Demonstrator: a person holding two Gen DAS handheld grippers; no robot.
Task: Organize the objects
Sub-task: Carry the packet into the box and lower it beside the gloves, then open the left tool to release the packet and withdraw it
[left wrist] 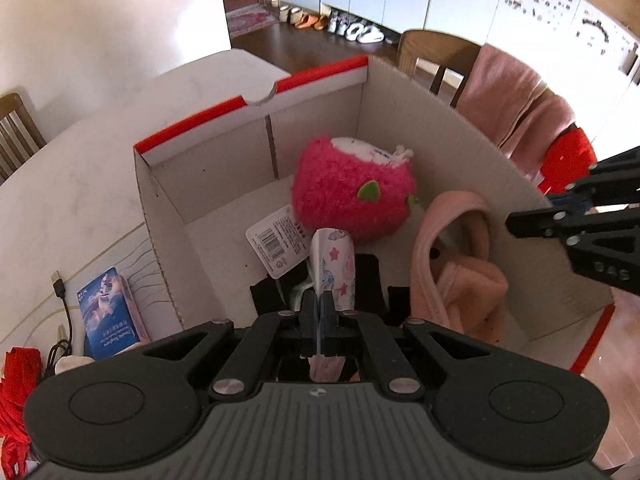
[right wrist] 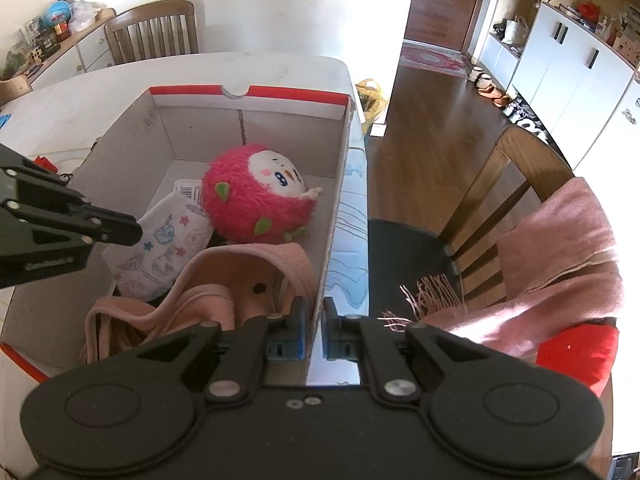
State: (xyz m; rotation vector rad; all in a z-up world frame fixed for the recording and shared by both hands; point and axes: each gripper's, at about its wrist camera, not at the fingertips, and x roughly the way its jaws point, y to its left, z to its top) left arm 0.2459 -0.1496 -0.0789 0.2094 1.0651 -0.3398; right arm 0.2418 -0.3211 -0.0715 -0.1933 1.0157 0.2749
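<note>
A large open cardboard box (right wrist: 132,148), white inside with a red-trimmed rim, stands on the pale surface (left wrist: 80,184). Inside it lie a fluffy pink plush (right wrist: 260,196) with a white face and green leaf tabs, a soft pink garment (right wrist: 240,280) bunched near the side wall, and a barcoded tag (left wrist: 276,240). The left claw (left wrist: 318,312) is clamped on a small white pouch (left wrist: 334,268) printed with stars and cartoon figures, perhaps a mask, held over the box floor. The right claw (right wrist: 314,328) pinches the box's side wall.
</note>
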